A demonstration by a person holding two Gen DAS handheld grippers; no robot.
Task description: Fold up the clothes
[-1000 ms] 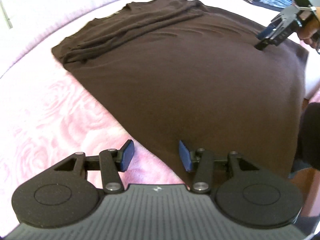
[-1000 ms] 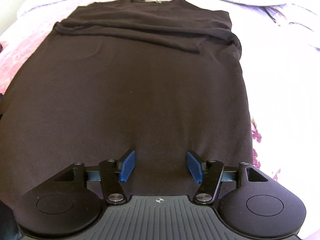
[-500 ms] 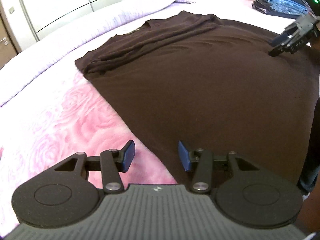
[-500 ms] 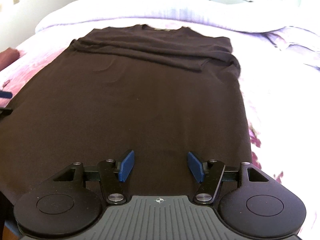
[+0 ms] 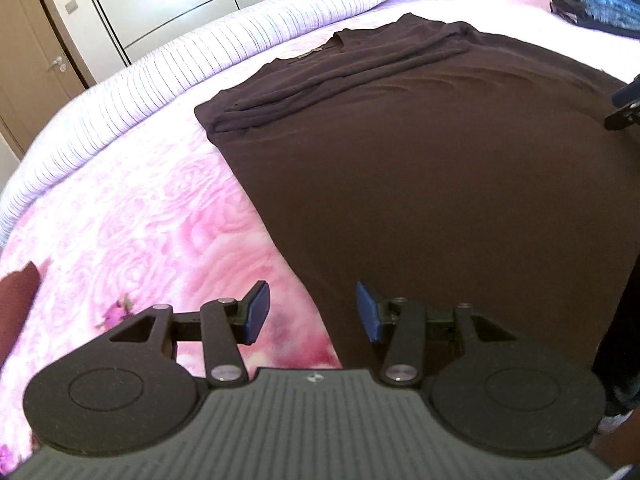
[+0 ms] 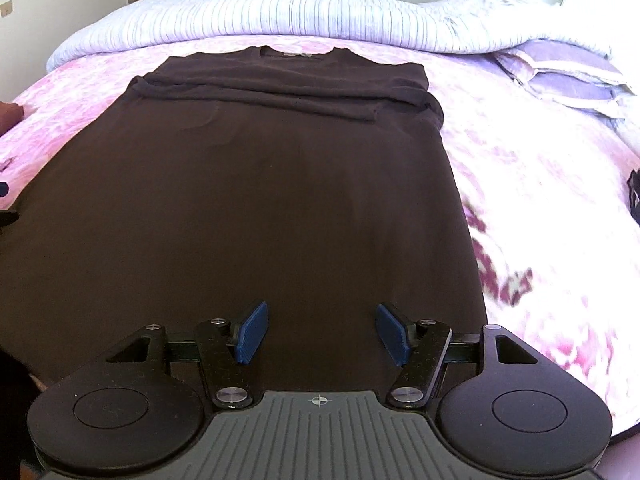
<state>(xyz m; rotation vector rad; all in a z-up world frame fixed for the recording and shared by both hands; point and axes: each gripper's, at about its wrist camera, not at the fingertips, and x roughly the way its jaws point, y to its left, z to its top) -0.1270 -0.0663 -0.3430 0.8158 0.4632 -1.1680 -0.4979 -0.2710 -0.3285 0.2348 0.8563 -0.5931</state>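
Both pulled back and up off the brown shirt [image 6: 256,200] since a second ago. Left gripper [image 5: 312,312] and right gripper [image 6: 320,332] wide open, holding nothing. Lying flat on the pink bedspread [image 5: 140,208], sleeves folded across (probably ready for the next fold).

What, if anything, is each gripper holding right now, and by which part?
Nothing: the left gripper and right gripper are both open above the brown shirt.

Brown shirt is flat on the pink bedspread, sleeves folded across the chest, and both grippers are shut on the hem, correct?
Not quite: neither grips the hem. The left gripper and right gripper are open and empty, as each wrist view shows. The brown shirt does lie flat on the pink bedspread, sleeves folded across.
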